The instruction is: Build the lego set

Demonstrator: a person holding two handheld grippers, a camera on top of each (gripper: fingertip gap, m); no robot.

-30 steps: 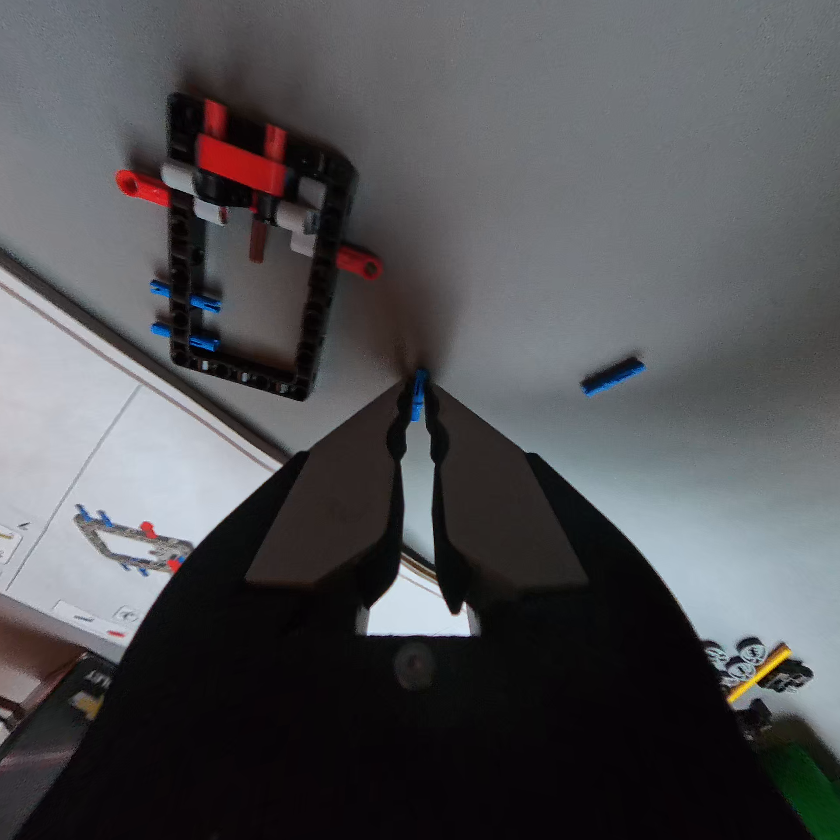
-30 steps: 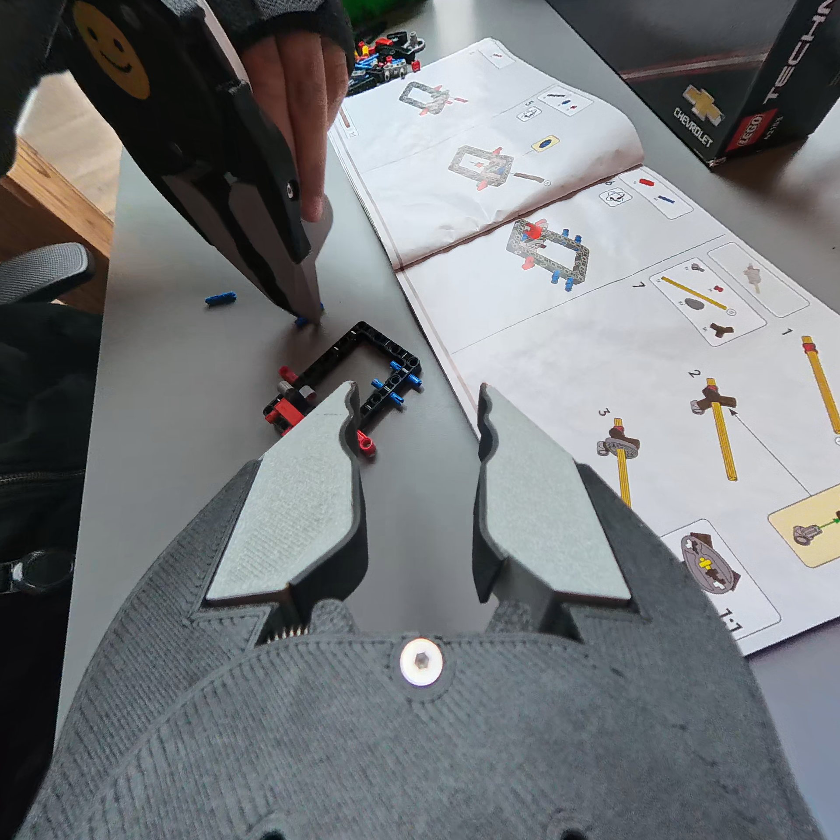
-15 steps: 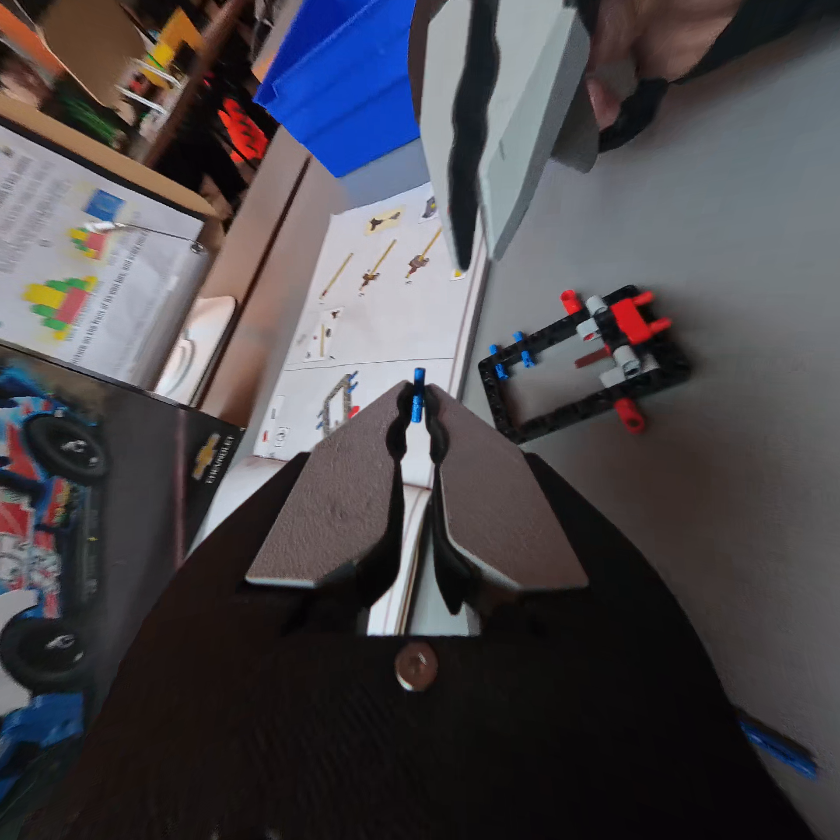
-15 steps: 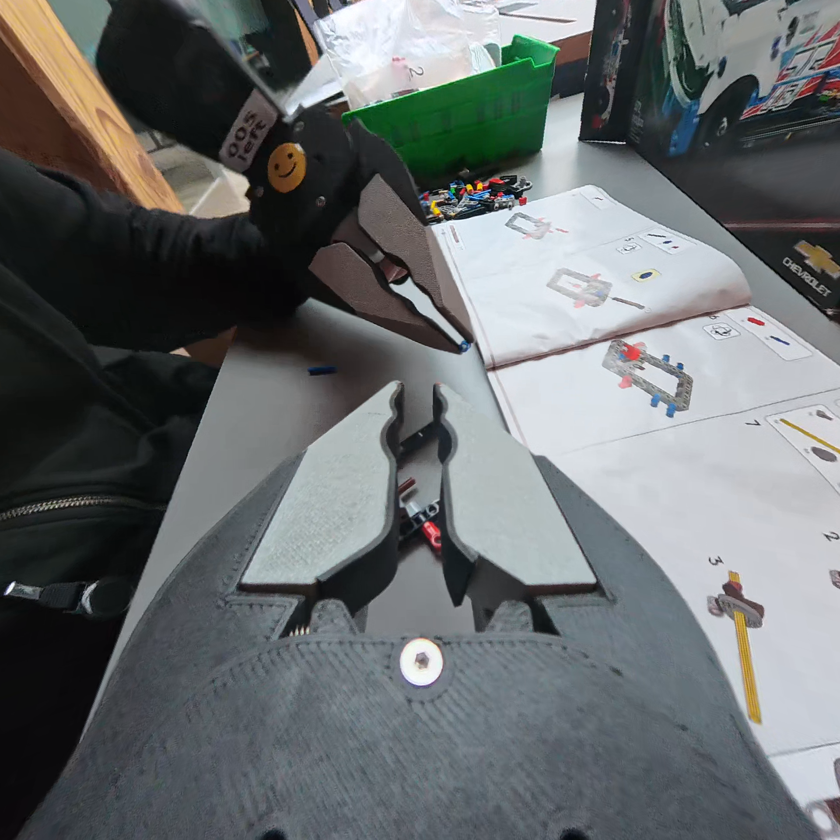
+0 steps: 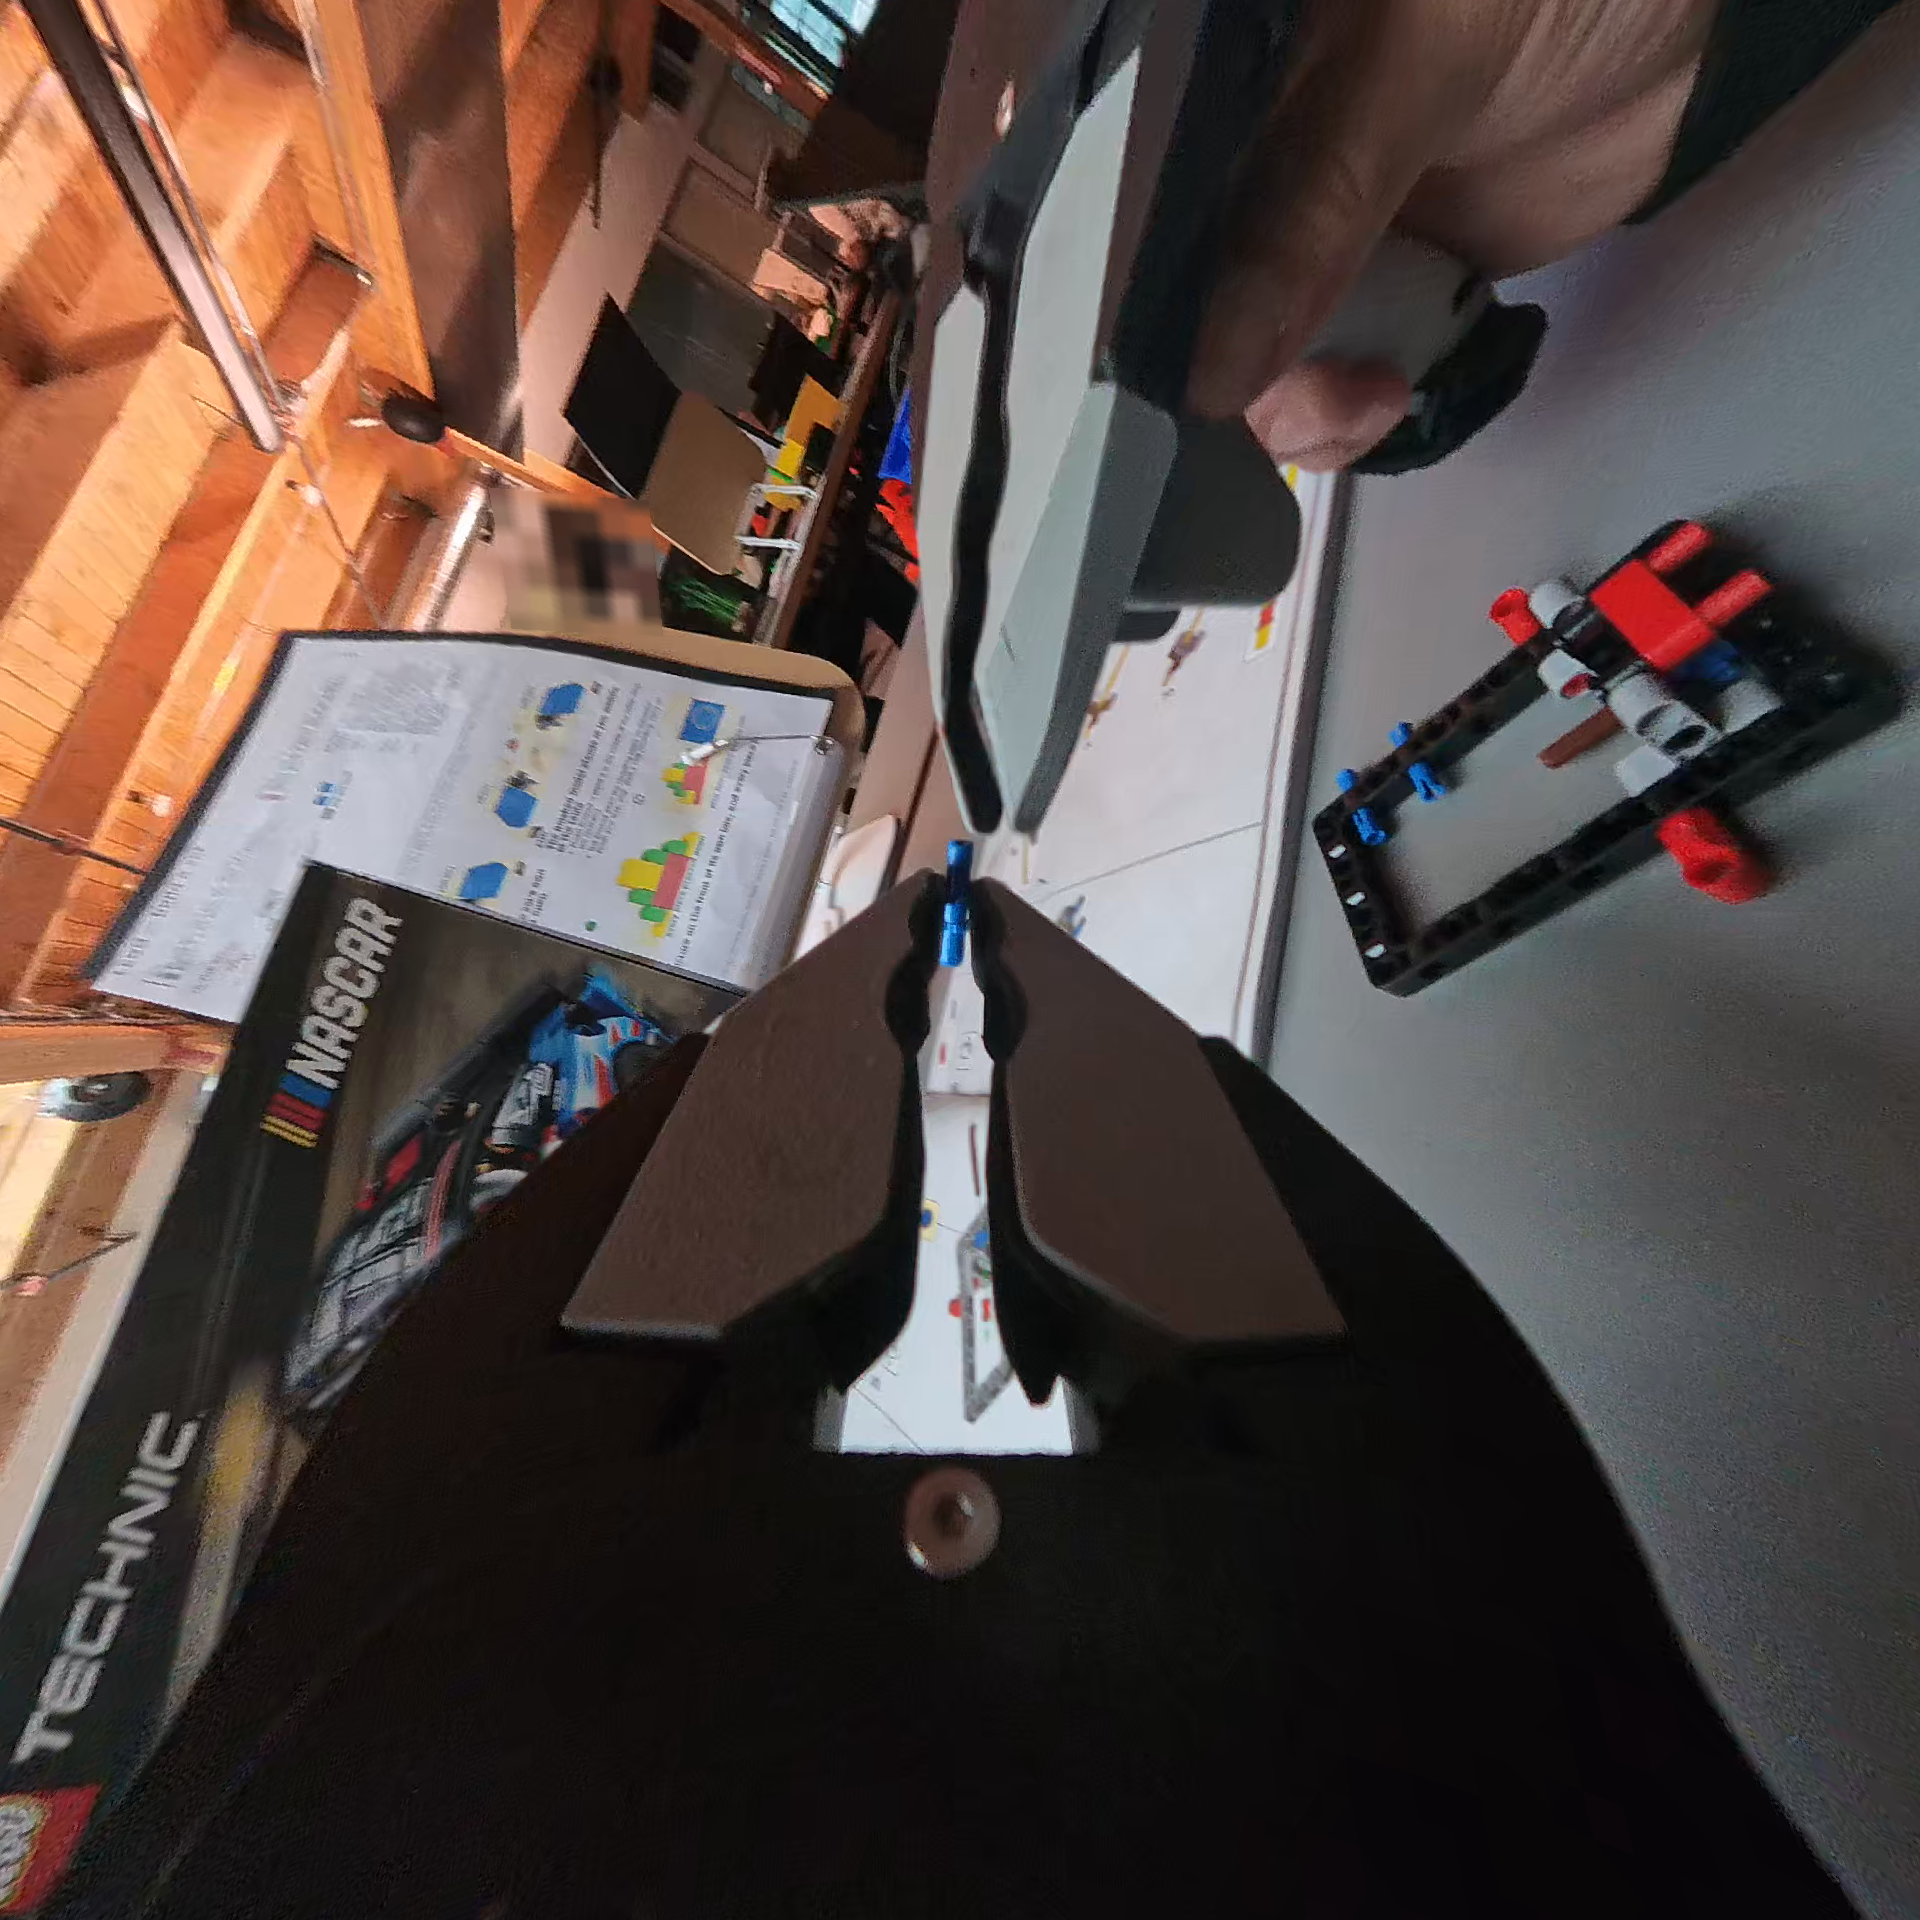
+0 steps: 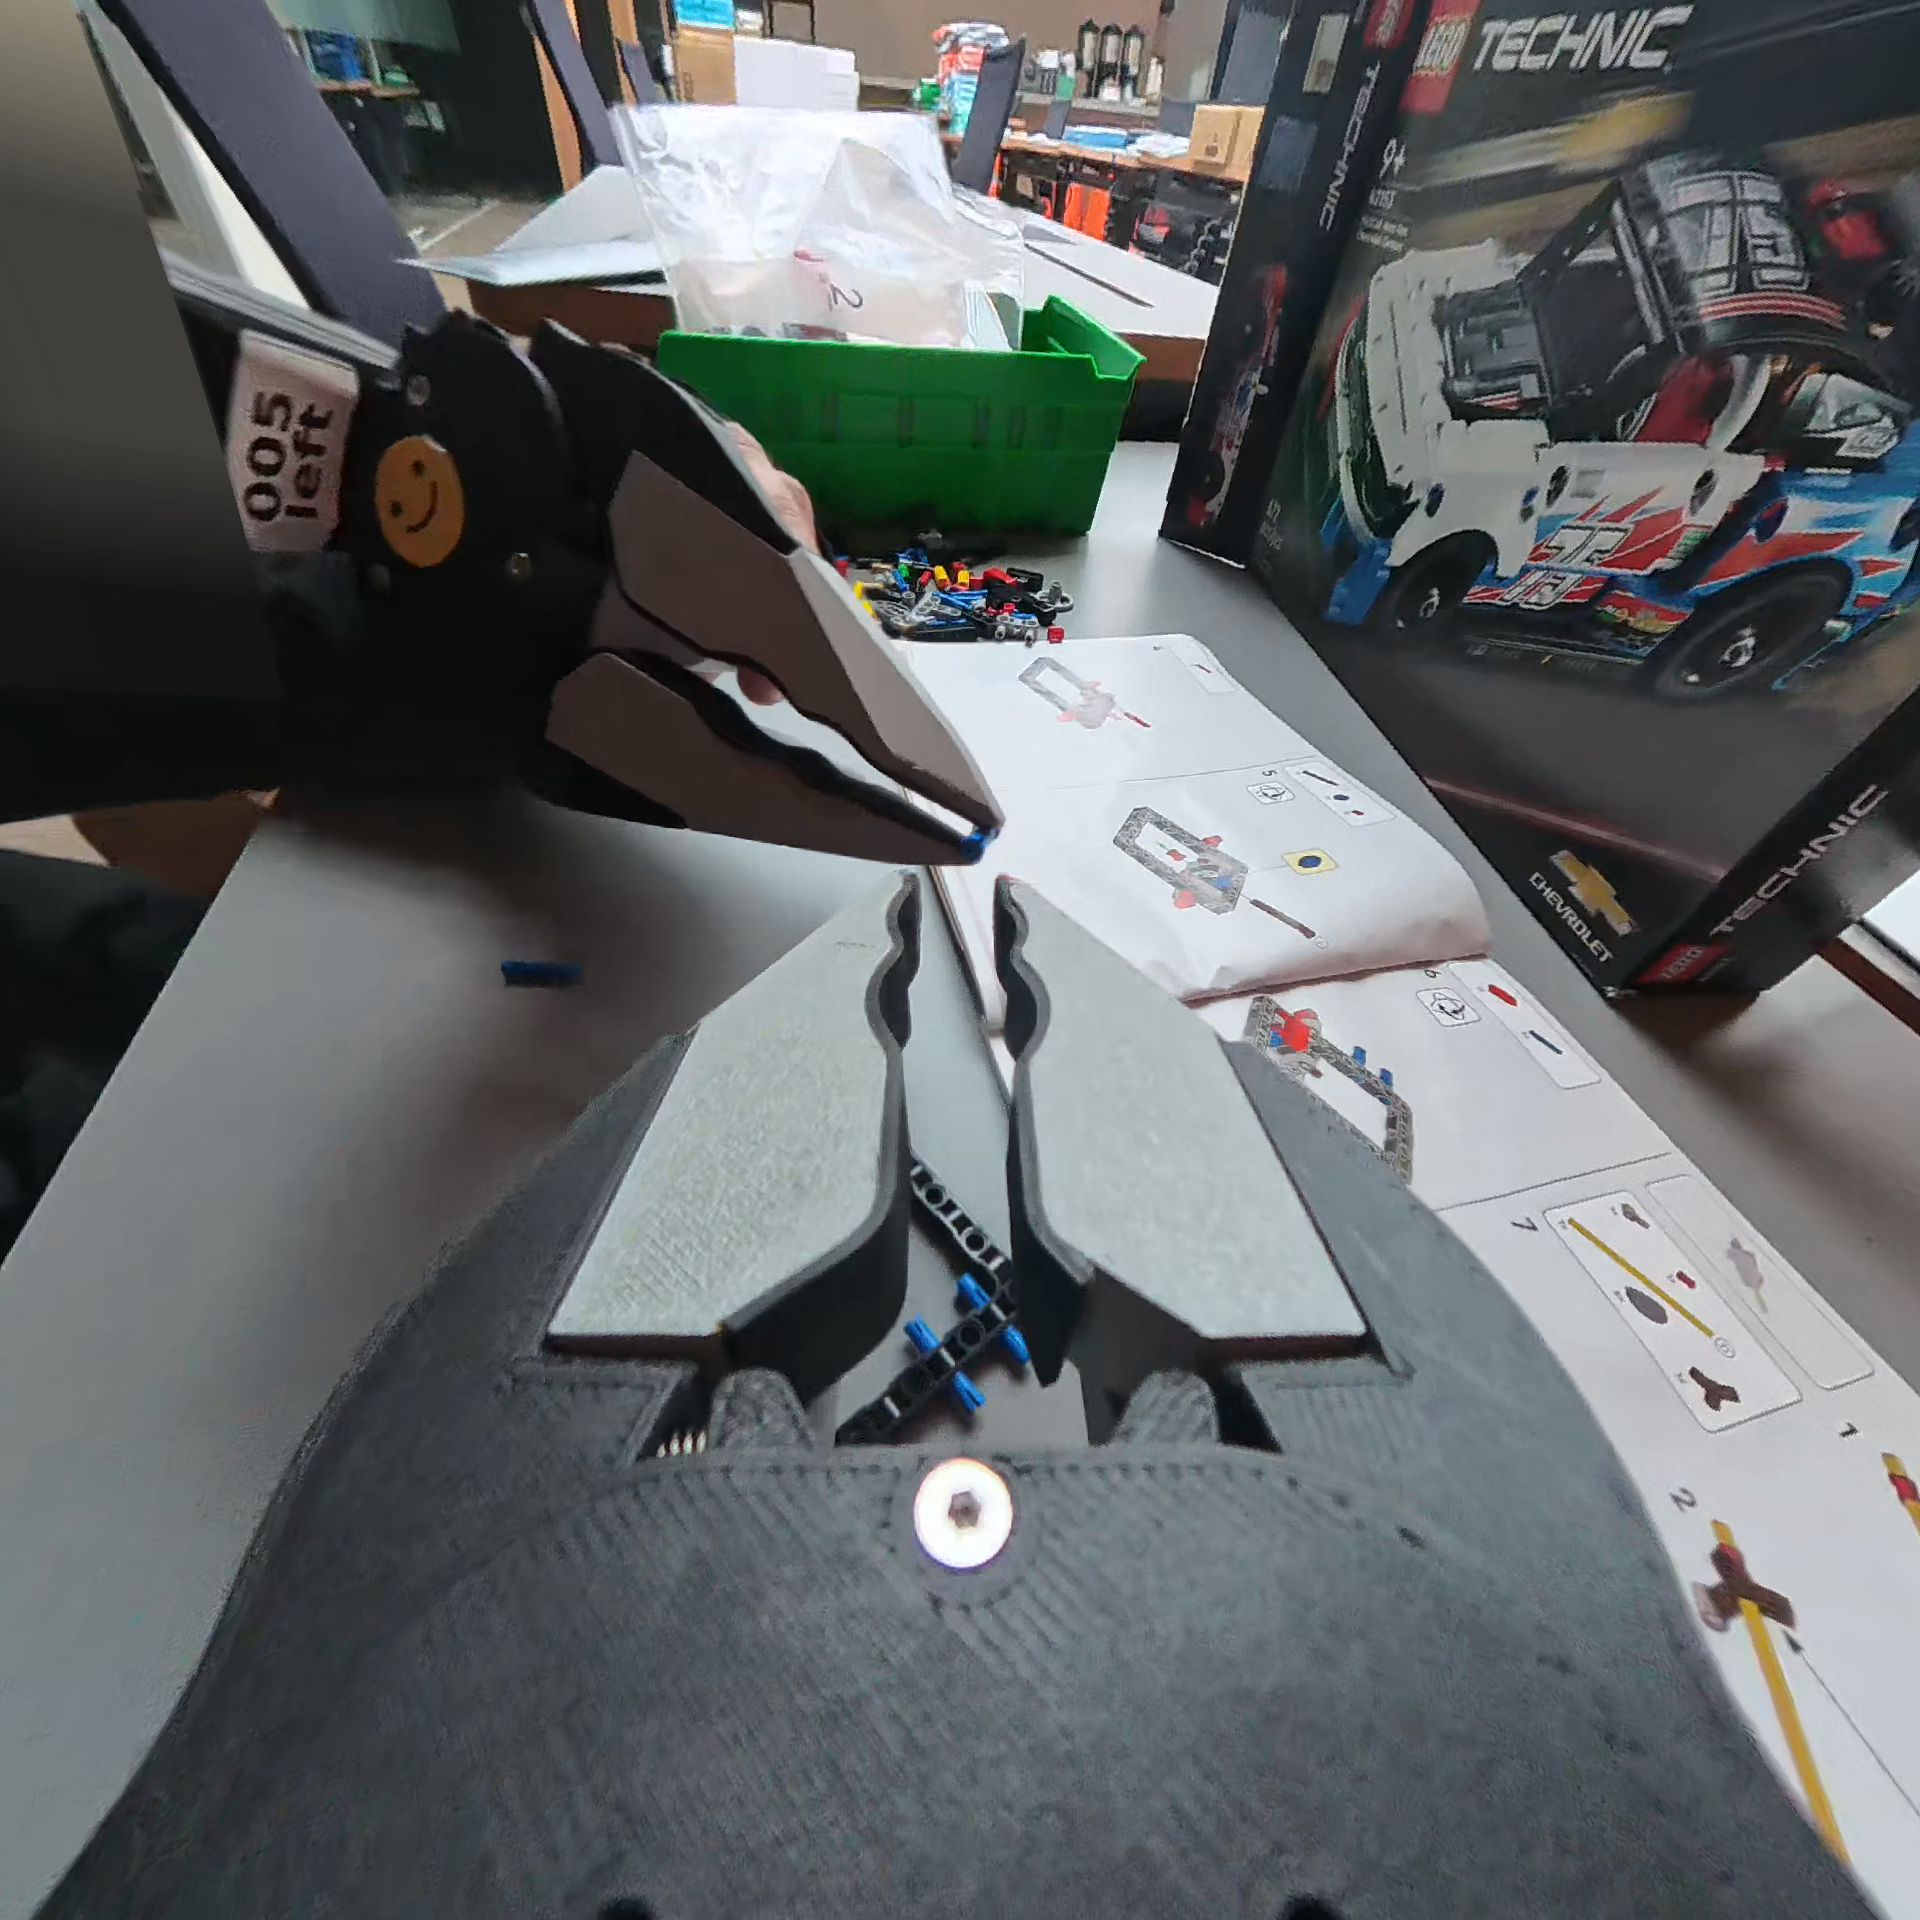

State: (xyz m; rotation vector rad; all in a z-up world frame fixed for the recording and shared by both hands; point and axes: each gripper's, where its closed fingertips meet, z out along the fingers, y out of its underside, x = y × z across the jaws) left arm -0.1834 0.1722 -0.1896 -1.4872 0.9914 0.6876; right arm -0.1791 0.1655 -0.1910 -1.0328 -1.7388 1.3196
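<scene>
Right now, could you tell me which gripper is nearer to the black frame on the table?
Right. The right gripper hovers directly over the black frame, jaws slightly apart and empty. The left gripper is raised off to the side, holding a blue pin.

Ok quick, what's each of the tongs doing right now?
Left tongs: closed on a blue pin, held in the air.
Right tongs: slightly open, holding nothing, above the black frame.

The pin (image 5: 954,914) was blue. The frame (image 5: 1600,769) was black with red, grey and blue parts. The bin (image 6: 894,426) was green, the table (image 6: 343,1039) grey, the booklet (image 6: 1247,831) white with coloured drawings.
</scene>
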